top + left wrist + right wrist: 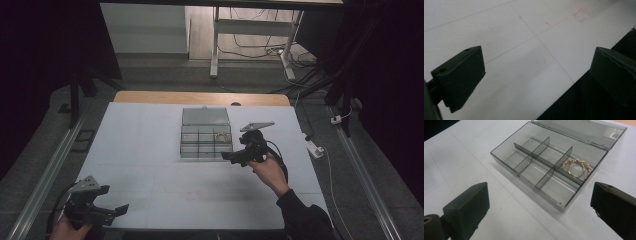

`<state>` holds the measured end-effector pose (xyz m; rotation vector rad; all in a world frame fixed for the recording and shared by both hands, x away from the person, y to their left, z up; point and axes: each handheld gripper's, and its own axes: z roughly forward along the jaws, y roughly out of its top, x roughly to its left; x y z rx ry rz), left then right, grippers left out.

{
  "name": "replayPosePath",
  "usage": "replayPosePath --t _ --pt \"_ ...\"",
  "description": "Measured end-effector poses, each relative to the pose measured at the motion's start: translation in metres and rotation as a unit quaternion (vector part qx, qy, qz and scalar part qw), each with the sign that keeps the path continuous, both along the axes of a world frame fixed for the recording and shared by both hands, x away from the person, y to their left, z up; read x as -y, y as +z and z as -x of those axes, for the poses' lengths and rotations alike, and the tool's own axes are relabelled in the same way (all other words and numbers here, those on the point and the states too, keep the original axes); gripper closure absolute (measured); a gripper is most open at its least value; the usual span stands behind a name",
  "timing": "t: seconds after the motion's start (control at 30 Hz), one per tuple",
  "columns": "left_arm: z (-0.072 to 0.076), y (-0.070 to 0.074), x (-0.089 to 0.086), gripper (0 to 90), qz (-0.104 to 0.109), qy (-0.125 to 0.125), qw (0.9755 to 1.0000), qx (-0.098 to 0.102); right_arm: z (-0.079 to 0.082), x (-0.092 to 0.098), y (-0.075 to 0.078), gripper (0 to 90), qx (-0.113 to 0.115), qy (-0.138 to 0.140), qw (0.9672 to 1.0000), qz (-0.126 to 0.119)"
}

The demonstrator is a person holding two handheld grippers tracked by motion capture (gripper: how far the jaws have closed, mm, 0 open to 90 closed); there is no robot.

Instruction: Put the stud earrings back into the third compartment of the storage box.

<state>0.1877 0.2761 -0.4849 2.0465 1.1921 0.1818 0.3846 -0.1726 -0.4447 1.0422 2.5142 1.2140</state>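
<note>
the box point(541, 167) sits mid-table, its long side running across, lid point(584, 131) hinged open at the back. we see six compartments, gold hoops point(577, 168) in a far corner one. our right gripper point(231, 156) hovers just beside the box, jaws spread, nothing between. our left gripper point(117, 210) gapes over the table point(529, 62).

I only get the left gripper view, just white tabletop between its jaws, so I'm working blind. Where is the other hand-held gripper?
Observer: The right hand-held gripper hovers at the right front corner of a clear compartment box, jaws wide, nothing between them.
Operator: Is the box open?
Observer: Yes, its lid lies folded back, away from the person.
Operator: Anything inside?
Observer: Gold hoop earrings lie in one back-row end compartment; the other compartments look bare.
</note>
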Motion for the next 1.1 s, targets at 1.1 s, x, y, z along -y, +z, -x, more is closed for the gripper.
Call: replayPosePath --t 1.1 --pt "0.000 0.001 0.000 0.0 0.003 0.004 1.0000 0.002 0.110 0.100 0.004 0.0 0.026 -0.069 0.9972 0.009"
